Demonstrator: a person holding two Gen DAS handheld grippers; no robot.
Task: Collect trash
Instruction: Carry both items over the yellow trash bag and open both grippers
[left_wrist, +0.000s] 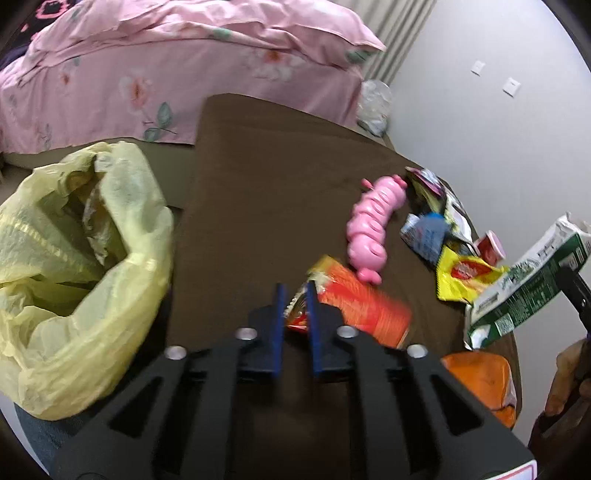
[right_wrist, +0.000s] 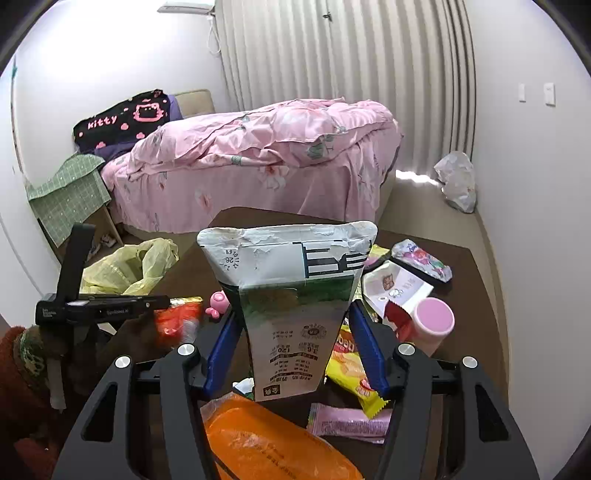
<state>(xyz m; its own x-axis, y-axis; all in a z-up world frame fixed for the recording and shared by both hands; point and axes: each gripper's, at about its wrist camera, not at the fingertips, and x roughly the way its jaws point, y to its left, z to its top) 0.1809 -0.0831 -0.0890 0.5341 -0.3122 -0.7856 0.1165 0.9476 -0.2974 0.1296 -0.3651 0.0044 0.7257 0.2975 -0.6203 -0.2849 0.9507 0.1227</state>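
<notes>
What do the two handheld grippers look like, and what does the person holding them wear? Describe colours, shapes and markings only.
Each gripper, left gripper and right gripper, has a black frame with slotted cut-outs, silver round bolts and two flat blue fingers. The left one's side carries small white lettering. The sleeve is fuzzy reddish-brown with a green patterned cuff.

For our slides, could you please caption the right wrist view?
Right hand-held gripper holds a milk carton above the littered table.

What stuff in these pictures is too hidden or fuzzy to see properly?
- Inside the yellow bag, left wrist view: its own folds hide most of what is in it.
- Orange-red wrapper pinched by the left gripper: motion blur makes the print unreadable.
- Pink toy, right wrist view: the carton in the right gripper covers all but its end.
- Orange packet: cut off by the bottom edge.
</notes>
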